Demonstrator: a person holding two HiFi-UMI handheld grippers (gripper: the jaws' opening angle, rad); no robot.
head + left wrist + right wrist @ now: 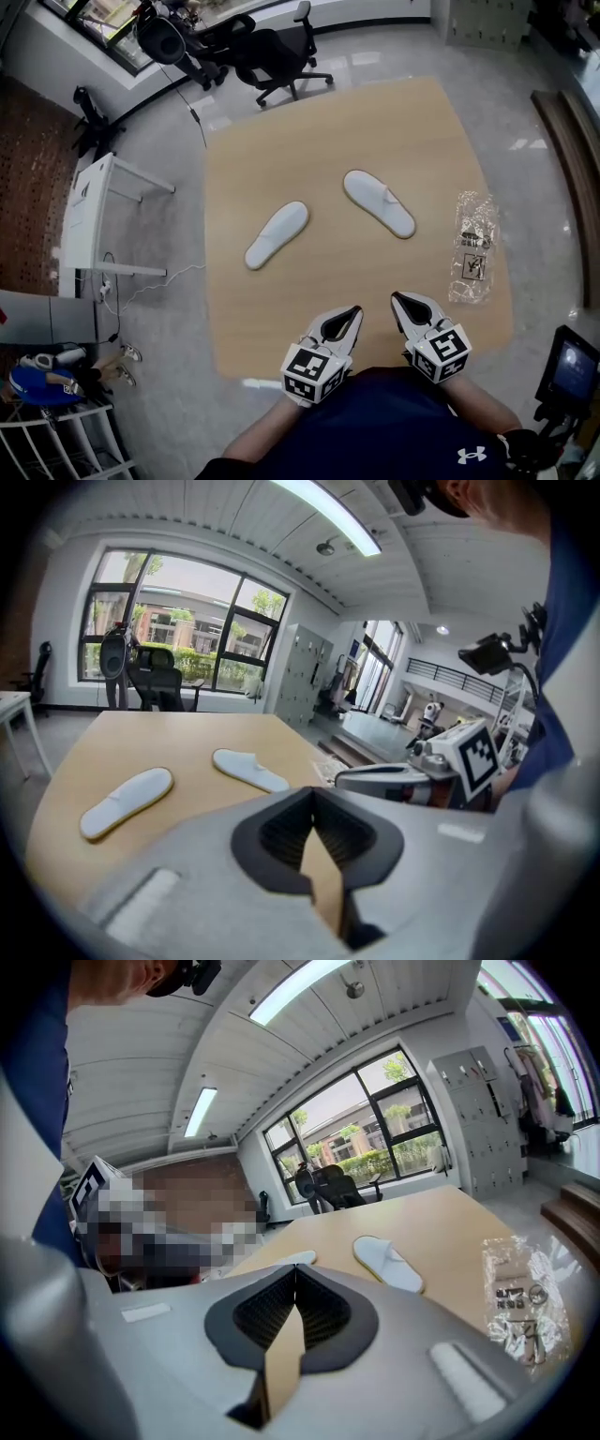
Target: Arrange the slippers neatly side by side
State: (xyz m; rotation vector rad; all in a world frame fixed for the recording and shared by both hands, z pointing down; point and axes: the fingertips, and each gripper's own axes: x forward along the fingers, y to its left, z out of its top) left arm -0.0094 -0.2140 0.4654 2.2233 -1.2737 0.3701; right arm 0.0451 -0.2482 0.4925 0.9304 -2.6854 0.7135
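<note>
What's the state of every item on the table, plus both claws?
Left slipper: lying flat, angled, apart from the other slipper, untouched.
Right slipper: lying flat, angled the opposite way, not yet paired.
Plastic bag: crumpled, flat near the table's right edge, small items inside.
Left claw: shut, empty, over the near part of the table.
Right claw: shut, empty, beside the left one.

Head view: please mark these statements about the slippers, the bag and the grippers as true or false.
1. The left slipper and the right slipper lie apart on the table. True.
2. The two are parallel. False: they slant opposite ways.
3. The plastic bag lies between them. False: it lies to the right of the right slipper, near the table's right edge.
4. The left gripper and the right gripper are shut and empty. True.
</note>
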